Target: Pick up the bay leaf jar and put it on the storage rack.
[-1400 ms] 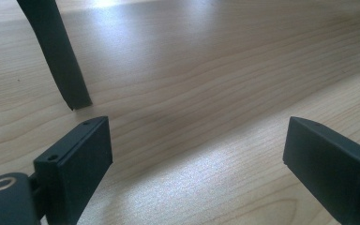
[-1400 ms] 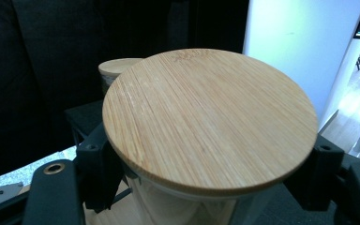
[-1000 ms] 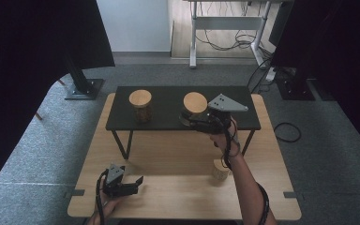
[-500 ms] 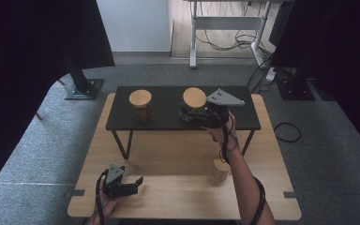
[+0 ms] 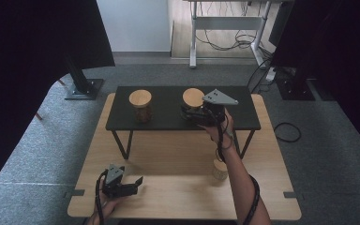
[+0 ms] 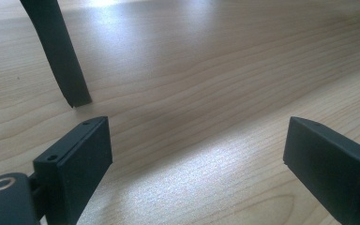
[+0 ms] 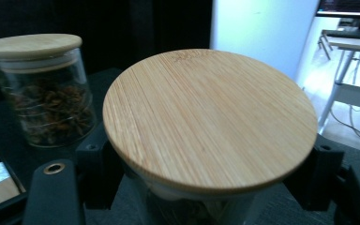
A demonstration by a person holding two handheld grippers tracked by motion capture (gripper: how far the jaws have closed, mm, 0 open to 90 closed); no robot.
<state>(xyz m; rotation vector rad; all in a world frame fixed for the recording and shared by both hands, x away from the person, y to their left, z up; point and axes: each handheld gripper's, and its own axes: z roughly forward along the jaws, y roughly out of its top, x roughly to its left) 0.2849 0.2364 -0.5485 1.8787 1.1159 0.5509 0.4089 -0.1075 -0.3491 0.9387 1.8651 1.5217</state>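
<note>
The right claw [image 5: 191, 114] is clamped on a round glass jar with a pale bamboo lid [image 5: 193, 97]; in the right gripper view its two black jaws sit tight against the glass on either side, just under the lid [image 7: 211, 122], with the jar filling the gap between them. This held jar is on the low black rectangular shelf [image 5: 168, 123], right of its middle and near its front edge. Whether its base touches the shelf top or hangs just above it cannot be told. The grey three-cornered plate [image 5: 219, 97] on the claw lies just right of the lid.

The left claw [image 5: 136, 183] stands wide with nothing between its jaws. It lies near the front left corner of the light wooden desk [image 5: 272, 154], and the left gripper view shows bare wood grain [image 6: 192, 84] between the two spread pads, with one black shelf leg [image 6: 58, 51] beyond them.

Counted: three jars. Two have wide bamboo lids and are on the black shelf, the held one and a second glass jar with dark dried contents [image 5: 141, 106] towards the shelf's left end, well apart from the first. The third is a smaller jar with a pale lid [image 5: 220, 169], on the desk in front of the shelf, right of the middle, just beside the person's right forearm [image 5: 241, 187]. Two claws, one shelf, one desk.
</note>
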